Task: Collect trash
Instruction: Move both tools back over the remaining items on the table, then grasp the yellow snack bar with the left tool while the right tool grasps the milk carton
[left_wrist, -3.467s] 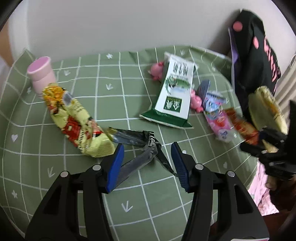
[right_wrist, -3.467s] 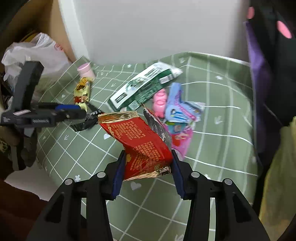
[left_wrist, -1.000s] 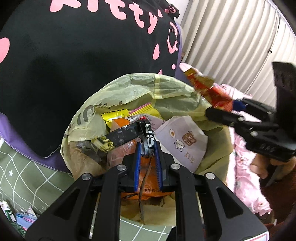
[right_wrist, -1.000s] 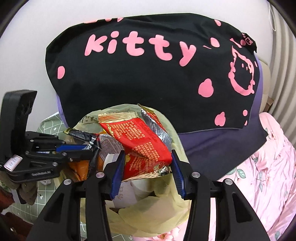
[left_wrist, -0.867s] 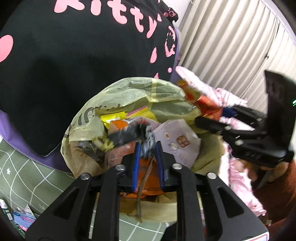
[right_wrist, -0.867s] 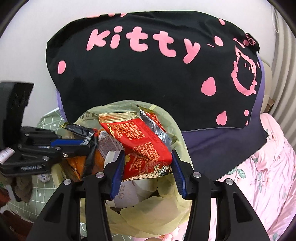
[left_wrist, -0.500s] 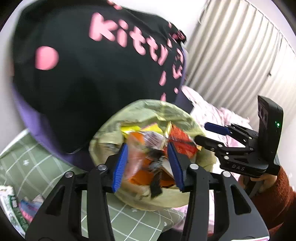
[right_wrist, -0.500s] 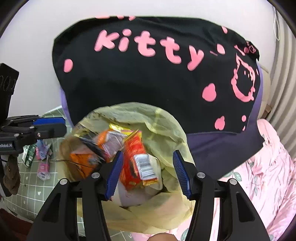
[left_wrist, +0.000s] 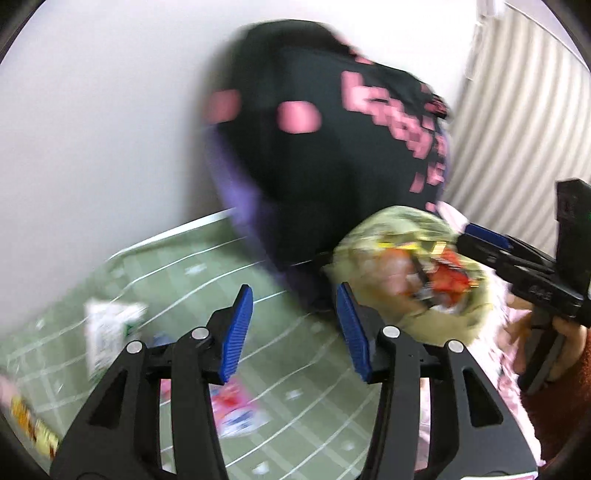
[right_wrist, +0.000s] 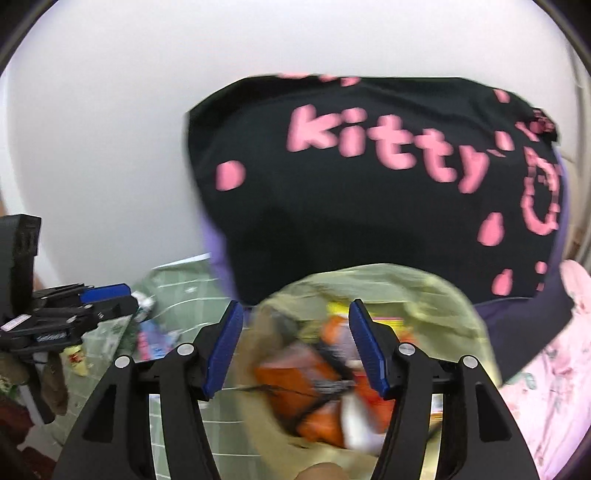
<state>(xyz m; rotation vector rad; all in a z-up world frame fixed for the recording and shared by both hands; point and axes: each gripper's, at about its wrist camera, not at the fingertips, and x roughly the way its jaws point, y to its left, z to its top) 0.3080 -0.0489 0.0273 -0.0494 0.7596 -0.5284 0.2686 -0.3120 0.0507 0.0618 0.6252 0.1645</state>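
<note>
Left gripper (left_wrist: 293, 328): jaws apart, empty. Right gripper (right_wrist: 295, 345): jaws opening, empty, above yellow-green plastic trash bag (right_wrist: 448, 308) of wrappers. Remaining white-green foil pouch (left_wrist: 107, 332) lies on green grid tablecloth (left_wrist: 295, 362); probably light, crinkly, slippery. Pinch an edge.

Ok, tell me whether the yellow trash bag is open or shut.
Open. The yellow trash bag's mouth gapes wide, showing orange and red wrappers piled inside, in both wrist views.

Thin yellowish plastic bag (right_wrist: 454, 306) holds glossy wrappers (right_wrist: 291, 373).
</note>
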